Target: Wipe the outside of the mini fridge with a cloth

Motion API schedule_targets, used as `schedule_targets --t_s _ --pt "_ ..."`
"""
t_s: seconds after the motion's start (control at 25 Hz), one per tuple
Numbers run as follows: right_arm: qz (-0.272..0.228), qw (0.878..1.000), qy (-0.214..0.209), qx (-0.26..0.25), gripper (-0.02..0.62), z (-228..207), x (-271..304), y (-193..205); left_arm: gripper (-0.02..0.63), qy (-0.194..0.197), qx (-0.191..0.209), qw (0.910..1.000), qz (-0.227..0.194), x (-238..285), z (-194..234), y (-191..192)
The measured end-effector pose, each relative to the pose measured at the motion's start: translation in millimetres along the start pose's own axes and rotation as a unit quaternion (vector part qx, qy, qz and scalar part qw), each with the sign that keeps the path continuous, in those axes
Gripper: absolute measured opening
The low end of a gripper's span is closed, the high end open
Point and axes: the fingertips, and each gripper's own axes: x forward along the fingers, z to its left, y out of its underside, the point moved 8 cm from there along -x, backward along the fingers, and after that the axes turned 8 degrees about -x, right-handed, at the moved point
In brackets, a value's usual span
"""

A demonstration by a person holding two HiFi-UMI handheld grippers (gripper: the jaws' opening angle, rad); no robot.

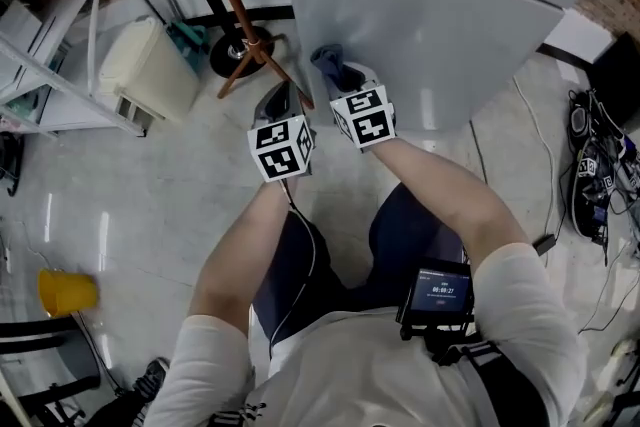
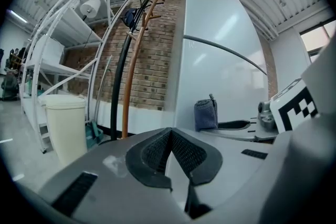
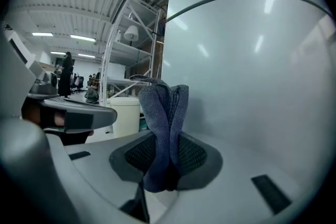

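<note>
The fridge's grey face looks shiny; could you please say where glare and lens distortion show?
Head view: faint light streaks on the fridge, little bending. Left gripper view: strong fisheye, door seam bows, corners black. Right gripper view: same bowing, ceiling-light streaks on it, cloth sharp.

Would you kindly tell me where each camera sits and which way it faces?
Head view: on the person's head, steeply down at the fridge; forearms, legs show.
Left gripper view: on the left gripper, along shut, empty jaws toward the coat stand.
Right gripper view: on the right gripper, jaws shut on the cloth, facing the fridge.
Shared: fridge and cloth.
</note>
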Motion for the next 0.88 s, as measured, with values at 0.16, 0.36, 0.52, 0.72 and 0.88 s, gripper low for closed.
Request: schedule_targets --t_s 0.16,0.36,0.52,0.72,0.88 --pt "0.009 1.0 0.0 0.002 0.104 19 29 2 0.0 -0.022 -0.001 0.9997 0.003 -16 28 1" --pt "0.022 0.999 0.02 0.014 0.104 28 52 13 0.0 -0.032 -0.002 0.9994 0.009 -27 48 6" --pt "0.019 1.0 0.024 0.005 0.104 31 56 13 0.0 -0.033 -0.002 0.9993 0.013 -26 56 10" --pt "0.024 0.999 0.027 0.008 0.104 23 44 14 0.0 -0.017 -0.005 0.9997 0.019 -17 41 14" --pt "0.024 0.999 0.041 0.01 0.104 6 26 20 0.0 0.007 -0.001 0.9998 0.021 -4 20 16"
